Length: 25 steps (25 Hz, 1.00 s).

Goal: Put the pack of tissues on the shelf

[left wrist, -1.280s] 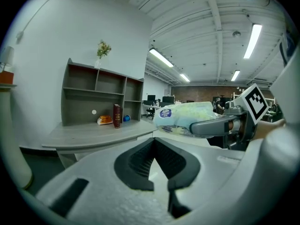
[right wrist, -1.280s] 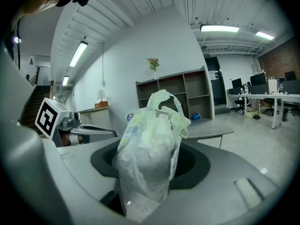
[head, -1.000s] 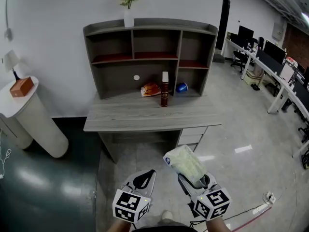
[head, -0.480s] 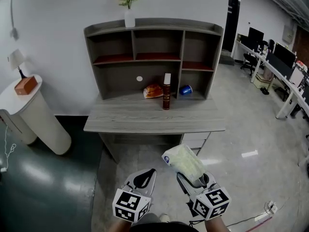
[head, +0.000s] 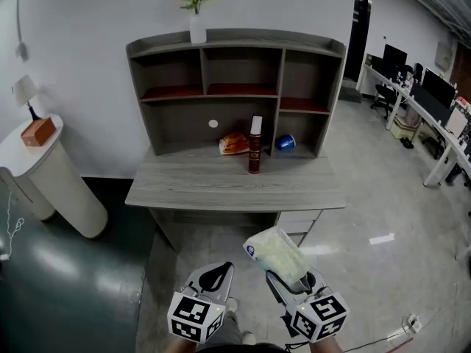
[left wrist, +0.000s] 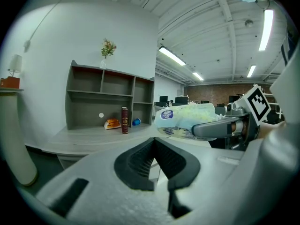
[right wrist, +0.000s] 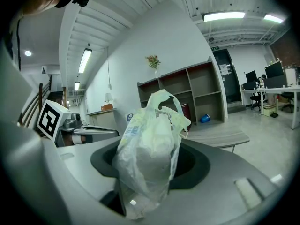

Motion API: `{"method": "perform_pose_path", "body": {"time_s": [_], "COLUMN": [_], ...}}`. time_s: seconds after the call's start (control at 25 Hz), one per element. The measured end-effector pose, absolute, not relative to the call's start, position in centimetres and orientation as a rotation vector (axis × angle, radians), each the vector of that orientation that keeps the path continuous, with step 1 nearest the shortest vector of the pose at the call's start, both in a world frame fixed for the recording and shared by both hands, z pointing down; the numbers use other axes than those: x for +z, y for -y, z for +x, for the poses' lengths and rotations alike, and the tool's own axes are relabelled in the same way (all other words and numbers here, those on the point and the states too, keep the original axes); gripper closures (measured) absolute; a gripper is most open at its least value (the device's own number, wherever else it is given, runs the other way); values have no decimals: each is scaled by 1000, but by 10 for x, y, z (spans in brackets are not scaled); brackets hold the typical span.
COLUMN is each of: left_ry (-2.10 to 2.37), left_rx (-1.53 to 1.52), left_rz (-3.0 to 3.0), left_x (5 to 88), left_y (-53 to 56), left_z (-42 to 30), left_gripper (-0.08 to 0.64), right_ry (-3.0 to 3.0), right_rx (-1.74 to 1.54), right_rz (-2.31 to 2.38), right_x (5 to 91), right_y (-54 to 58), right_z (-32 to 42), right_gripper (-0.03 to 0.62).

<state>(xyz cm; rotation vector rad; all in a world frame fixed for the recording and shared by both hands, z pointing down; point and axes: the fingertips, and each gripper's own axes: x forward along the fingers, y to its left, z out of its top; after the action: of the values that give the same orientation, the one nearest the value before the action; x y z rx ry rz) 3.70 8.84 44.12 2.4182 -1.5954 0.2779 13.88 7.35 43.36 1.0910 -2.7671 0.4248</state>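
Being clamped in the jaws of the right gripper (head: 293, 279), the pack of tissues (head: 274, 250) is held before the counter (head: 235, 186); the jaws of the left gripper (head: 216, 272) are closed, empty.

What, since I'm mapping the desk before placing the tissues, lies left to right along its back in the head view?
Orange packet → tall dark bottle with a white cap → blue cup.
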Motion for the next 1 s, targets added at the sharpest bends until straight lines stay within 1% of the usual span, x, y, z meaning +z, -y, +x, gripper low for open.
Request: {"method": "perform_pose_path", "body": {"time_s": [0.48,1.0], "left_ry": [1569,1514], "left_rx": [260,282], "left_rz": [2427,2462], "left_x": [441,437], "left_y": [-15,66], "left_z": [14,-13], "left_gripper": [563,563], "right_ry": [2723,2715], "right_rx": [429,448], "right_rz": [1122,1156], "right_x": [437,433], "right_y": [-6,74], "right_z": [123,90], "right_gripper": [347,347]}}
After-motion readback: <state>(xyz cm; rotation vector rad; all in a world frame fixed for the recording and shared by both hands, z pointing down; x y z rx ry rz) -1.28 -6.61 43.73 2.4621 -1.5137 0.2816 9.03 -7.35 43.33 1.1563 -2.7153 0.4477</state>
